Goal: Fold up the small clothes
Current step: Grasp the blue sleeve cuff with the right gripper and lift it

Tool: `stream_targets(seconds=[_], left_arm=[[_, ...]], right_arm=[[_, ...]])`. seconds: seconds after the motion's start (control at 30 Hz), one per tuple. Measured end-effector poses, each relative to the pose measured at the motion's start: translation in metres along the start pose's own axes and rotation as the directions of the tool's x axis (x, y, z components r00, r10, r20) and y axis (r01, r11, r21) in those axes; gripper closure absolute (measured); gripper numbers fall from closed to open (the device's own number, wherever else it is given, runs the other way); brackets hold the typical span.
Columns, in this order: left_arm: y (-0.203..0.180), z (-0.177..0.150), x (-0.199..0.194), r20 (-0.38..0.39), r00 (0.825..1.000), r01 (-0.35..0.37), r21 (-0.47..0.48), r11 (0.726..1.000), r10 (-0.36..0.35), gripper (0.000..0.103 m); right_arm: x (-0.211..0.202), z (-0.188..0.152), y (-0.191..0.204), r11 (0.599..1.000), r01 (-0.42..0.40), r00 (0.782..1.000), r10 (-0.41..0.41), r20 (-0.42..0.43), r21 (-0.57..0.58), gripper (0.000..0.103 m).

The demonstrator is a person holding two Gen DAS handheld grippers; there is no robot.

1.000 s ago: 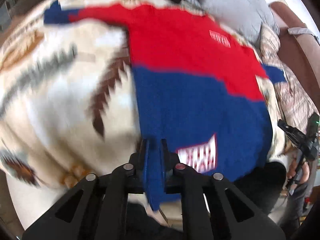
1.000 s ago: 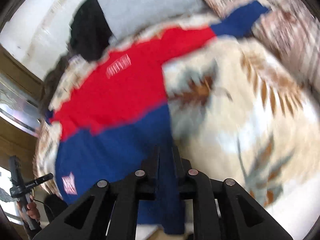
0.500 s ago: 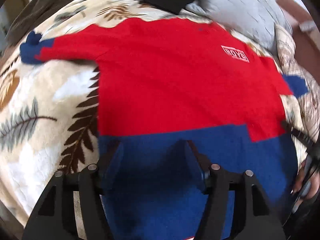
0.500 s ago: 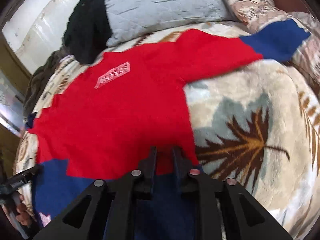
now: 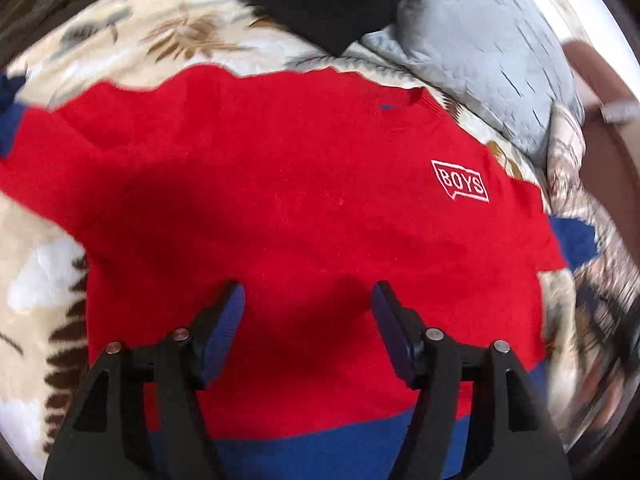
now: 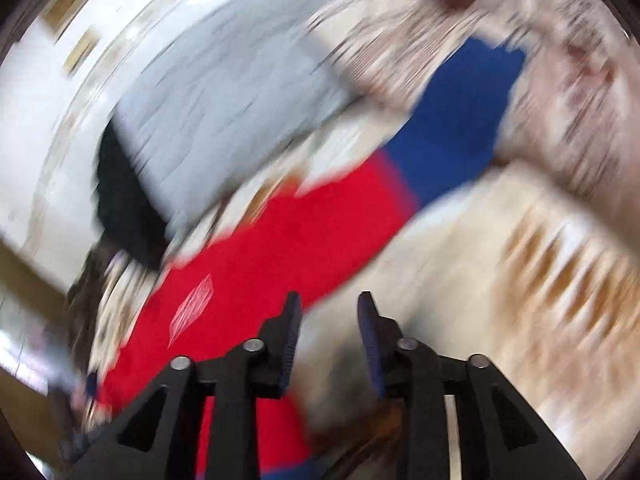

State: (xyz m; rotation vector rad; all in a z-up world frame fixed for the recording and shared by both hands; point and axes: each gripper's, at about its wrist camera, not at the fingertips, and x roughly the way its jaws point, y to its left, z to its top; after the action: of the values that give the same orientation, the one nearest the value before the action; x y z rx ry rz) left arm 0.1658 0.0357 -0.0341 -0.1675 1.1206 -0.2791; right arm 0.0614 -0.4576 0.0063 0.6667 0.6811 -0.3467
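1. The red and blue sweater lies spread flat on the leaf-print blanket of the bed, chest up, with its white "BOYS" patch toward the right of the left wrist view.
2. The left hand-held gripper hangs over the red chest area with its jaws spread wide and nothing between them. A second ago it pinched the blue hem; half a second ago it had already let go over the blue band, and now it sits farther up the garment, with the blue band only at the bottom edge of the view.
3. The right hand-held gripper is also parted, to a moderate gap, and empty. Half a second ago its jaws were close together at the hem; now they stand apart over the edge where red fabric meets blanket.
4. The right wrist view is heavily blurred. It shows the sweater's right sleeve stretched out, red then blue at the cuff.
5. A grey pillow and a black garment lie beyond the collar.
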Motion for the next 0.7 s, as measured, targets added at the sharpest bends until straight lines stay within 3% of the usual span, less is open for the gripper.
stream_targets(seconds=[0.03, 0.17, 0.3, 0.4, 0.47, 0.53, 0.57, 0.6, 0.7], left_arm=[[-0.005, 0.000, -0.001, 0.002, 1.000, -0.006, 0.029, 1.000, 0.006, 0.028], [-0.016, 0.001, 0.005, 0.026, 0.998, -0.062, 0.086, 0.994, 0.060, 0.026], [-0.026, 0.005, 0.009, 0.059, 0.995, -0.089, 0.130, 0.988, 0.082, 0.024], [-0.030, 0.009, 0.005, 0.091, 0.995, -0.064, 0.147, 0.987, 0.051, 0.024], [-0.032, 0.014, -0.004, 0.139, 0.990, -0.052, 0.157, 0.986, 0.030, 0.024], [-0.032, 0.020, -0.013, 0.211, 0.976, -0.083, 0.168, 0.982, 0.047, 0.024], [-0.030, 0.021, -0.015, 0.230, 0.971, -0.096, 0.167, 0.981, 0.056, 0.024], [-0.027, 0.023, -0.015, 0.233, 0.970, -0.105, 0.159, 0.982, 0.066, 0.024], [-0.014, 0.029, -0.003, 0.169, 0.984, -0.079, 0.111, 0.991, 0.060, 0.024]], right_arm=[[-0.001, 0.026, -0.017, 0.998, 0.054, 0.997, -0.056, 0.046, 0.033, 0.069], [0.002, 0.077, -0.056, 0.976, 0.182, 0.971, -0.197, 0.133, 0.116, 0.066], [0.028, 0.091, -0.065, 0.965, 0.235, 0.959, -0.250, 0.136, 0.118, 0.064], [0.045, 0.095, -0.056, 0.961, 0.267, 0.942, -0.275, 0.193, 0.068, 0.064], [0.053, 0.098, -0.050, 0.950, 0.309, 0.925, -0.309, 0.219, 0.037, 0.070], [0.057, 0.099, -0.040, 0.929, 0.371, 0.902, -0.362, 0.235, 0.006, 0.090], [0.055, 0.099, -0.038, 0.923, 0.384, 0.895, -0.372, 0.245, -0.001, 0.092], [0.053, 0.098, -0.035, 0.924, 0.382, 0.895, -0.366, 0.256, -0.010, 0.098], [0.044, 0.097, -0.022, 0.943, 0.331, 0.910, -0.308, 0.276, -0.039, 0.098]])
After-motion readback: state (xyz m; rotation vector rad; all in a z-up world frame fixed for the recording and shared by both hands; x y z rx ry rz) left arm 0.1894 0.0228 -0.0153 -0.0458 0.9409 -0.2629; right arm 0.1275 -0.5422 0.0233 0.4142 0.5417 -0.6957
